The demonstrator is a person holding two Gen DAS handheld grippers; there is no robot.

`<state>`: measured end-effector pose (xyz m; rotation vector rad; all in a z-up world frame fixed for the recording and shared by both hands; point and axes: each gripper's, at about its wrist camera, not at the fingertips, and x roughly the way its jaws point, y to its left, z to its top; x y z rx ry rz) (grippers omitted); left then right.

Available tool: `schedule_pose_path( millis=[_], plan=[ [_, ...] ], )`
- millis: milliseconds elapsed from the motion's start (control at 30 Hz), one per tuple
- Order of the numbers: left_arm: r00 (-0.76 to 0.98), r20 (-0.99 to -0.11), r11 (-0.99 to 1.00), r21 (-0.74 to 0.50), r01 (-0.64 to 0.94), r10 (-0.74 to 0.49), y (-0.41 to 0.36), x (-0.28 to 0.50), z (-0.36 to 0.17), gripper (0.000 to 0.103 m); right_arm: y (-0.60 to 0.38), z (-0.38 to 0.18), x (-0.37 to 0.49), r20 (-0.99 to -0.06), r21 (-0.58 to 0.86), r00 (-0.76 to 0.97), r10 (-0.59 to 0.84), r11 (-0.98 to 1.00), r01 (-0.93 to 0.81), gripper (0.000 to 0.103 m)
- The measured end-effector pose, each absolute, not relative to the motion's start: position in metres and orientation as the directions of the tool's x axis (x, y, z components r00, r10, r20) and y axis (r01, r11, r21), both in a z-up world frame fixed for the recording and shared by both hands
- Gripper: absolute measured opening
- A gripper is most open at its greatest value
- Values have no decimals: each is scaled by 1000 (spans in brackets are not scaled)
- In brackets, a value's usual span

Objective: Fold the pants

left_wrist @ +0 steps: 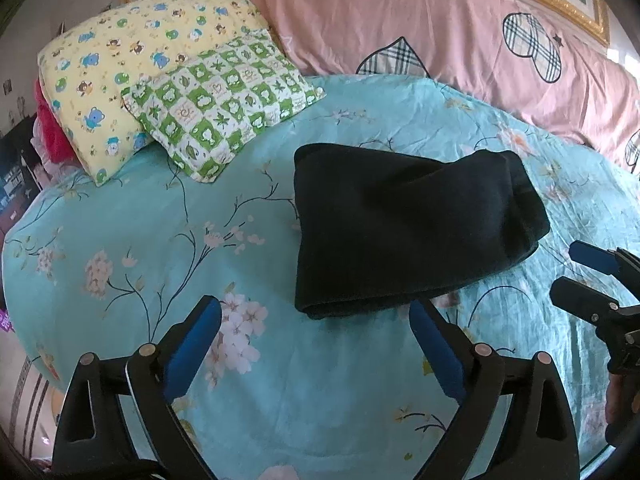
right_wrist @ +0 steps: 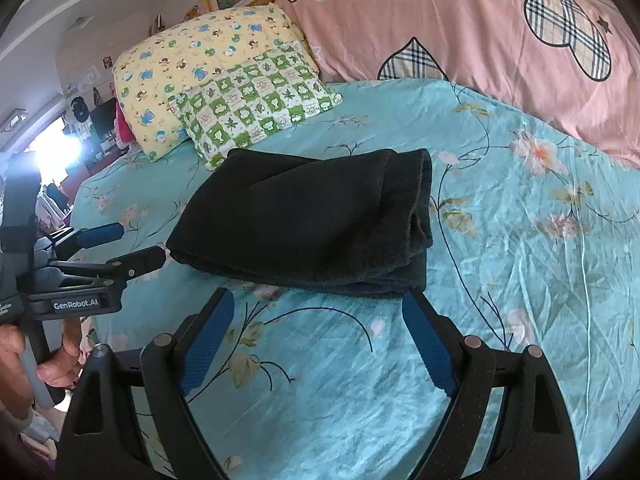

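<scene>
On the turquoise floral bedsheet (left_wrist: 120,216), the black pants (left_wrist: 400,224) lie as a compact, multi-layer bundle near the middle of the bed. From the left wrist view the bundle sits at 12 to 1 o'clock of the left gripper (left_wrist: 316,334); from the right wrist view it sits at 12 o'clock of the right gripper (right_wrist: 318,330).

Gripper state: both sets of jaws stand wide apart. Neither holds fabric. The right finger of each gripper has its tip at the bundle's near edge; whether the tips touch the cloth cannot be determined.

Step in hand: judged from the stacked layers and rolled end at 3 o'clock of the bundle, folding appears complete or nearly so. The current step reads as release or inspection.

Next move, as a judgement only:
1. If the fold is accepted, draw both grippers clear toward 6 o'clock without dragging the near edge.
2. If a further fold is wanted, pinch the two near corners and carry them toward 12 o'clock.

At 10 to 11 o'clock, two pillows, a yellow pillow (left_wrist: 120,64) and a green checked pillow (left_wrist: 224,108), rest well apart from the bundle. A pink quilt (left_wrist: 440,28) spans 12 to 2 o'clock.
</scene>
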<state>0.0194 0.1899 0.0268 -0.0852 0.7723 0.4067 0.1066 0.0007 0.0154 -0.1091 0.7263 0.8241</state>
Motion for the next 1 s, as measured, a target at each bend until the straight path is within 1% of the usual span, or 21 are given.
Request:
schedule_pose_path(
  millis=[567,1000],
  plan=[
    [633,-711,923,56,-380,304,197,31,10,96,16,8,111,-622,129,482,617,688,-714,86],
    [630,-716,923,54,-380,301,201,35,7,96,21,4,117,-615,141,482,624,689,-711,87]
  ],
)
